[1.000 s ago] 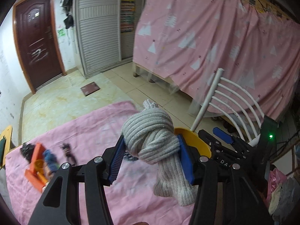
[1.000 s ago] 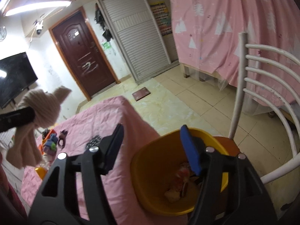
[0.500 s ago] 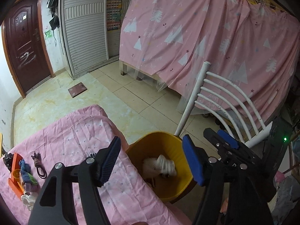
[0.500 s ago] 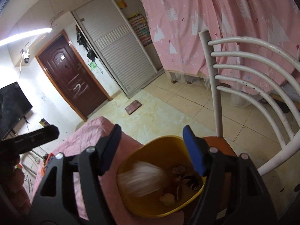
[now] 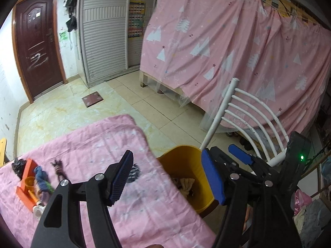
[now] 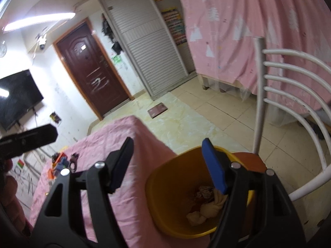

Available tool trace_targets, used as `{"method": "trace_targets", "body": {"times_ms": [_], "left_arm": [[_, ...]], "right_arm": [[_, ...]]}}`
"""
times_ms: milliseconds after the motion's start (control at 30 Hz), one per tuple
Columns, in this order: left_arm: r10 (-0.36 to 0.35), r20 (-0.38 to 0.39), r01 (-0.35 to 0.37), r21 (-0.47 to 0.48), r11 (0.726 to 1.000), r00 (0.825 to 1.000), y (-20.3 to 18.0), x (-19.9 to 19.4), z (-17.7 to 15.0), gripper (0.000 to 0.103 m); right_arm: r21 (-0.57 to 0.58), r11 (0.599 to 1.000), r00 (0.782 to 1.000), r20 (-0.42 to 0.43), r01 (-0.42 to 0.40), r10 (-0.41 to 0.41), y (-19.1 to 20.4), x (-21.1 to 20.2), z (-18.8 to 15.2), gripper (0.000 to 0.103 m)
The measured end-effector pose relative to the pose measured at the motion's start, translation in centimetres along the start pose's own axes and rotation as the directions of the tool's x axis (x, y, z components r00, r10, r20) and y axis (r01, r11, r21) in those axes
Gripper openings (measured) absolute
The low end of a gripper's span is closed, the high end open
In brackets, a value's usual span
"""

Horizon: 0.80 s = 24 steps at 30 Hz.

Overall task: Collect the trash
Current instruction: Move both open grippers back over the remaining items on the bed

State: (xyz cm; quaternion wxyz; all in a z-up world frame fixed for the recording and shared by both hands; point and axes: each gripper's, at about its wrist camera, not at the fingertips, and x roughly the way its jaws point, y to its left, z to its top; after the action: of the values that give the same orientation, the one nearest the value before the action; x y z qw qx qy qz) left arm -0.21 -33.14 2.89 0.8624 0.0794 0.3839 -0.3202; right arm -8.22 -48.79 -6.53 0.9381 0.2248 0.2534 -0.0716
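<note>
Trash, item one: pale knitted cloth [image 6: 213, 204], knotted. Location: inside yellow bin [image 5: 186, 161], lying among earlier scraps at the bottom. Bin stands on a brown seat of the white chair [image 5: 244, 111], touching the right-hand edge of the worktop [image 5: 93, 136], which is covered in pink cloth.

Change since a second ago: the knitted cloth was clamped in the left claw [image 5: 167, 177] above the bin; the jaws have just been opening, and the cloth has dropped in. Nothing lies between them now. Left claw: wide, empty, hanging over the worktop edge beside the bin.

Right claw [image 6: 169, 165]: wide, empty; its jaws have likewise been opening slightly, with nothing between them, poised over the bin's near rim.

Trash, remaining: small heap at the worktop's far left edge, comprising an orange block [image 5: 25, 177], a blue-and-green fuzzy bundle [image 5: 41, 177], a dark clump [image 5: 18, 165], a white scrap [image 5: 38, 208]. Separate dark twisted piece [image 5: 58, 168] just beside the heap. Small dark speckled piece [image 5: 133, 173] nearer the bin, partly hidden behind the left claw's finger.

Assessment: one deposit complete; both claws free. Task unfinished, judging by the pieces left on the worktop. Likely next: reach for the speckled piece or the heap.
</note>
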Motion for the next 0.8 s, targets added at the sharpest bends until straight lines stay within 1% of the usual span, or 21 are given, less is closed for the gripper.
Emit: {"method": "trace_targets", "body": {"times_ms": [167,400,533,633,800], "left_arm": [[0.028,0.017,-0.027,-0.033,0.999,0.999,3.4,-2.0,-0.8,0.061],[0.081,0.049,-0.076,-0.098,0.992,0.995,9.5,-4.7,-1.8,0.061],[0.123,0.047,-0.115,-0.150,0.982,0.991,13.4,-5.7,-2.5,0.061],[0.150,0.043,-0.139,-0.188,0.972,0.988,15.5,-6.3,-2.7,0.061],[0.206,0.035,-0.191,-0.251,0.949,0.978,19.4,-7.3,-3.8,0.061]], "right_arm": [[-0.083,0.996,0.999,-0.018,-0.030,0.029,3.8,0.5,-0.9,0.066],[-0.143,0.980,0.990,-0.046,-0.135,0.130,8.9,1.1,-1.9,0.066],[-0.161,0.971,0.984,-0.071,-0.174,0.165,11.5,1.6,-2.3,0.066],[-0.168,0.963,0.975,-0.097,-0.213,0.199,13.3,2.3,-2.5,0.066],[-0.214,0.943,0.963,-0.144,-0.254,0.227,16.9,3.7,-3.0,0.066]]}}
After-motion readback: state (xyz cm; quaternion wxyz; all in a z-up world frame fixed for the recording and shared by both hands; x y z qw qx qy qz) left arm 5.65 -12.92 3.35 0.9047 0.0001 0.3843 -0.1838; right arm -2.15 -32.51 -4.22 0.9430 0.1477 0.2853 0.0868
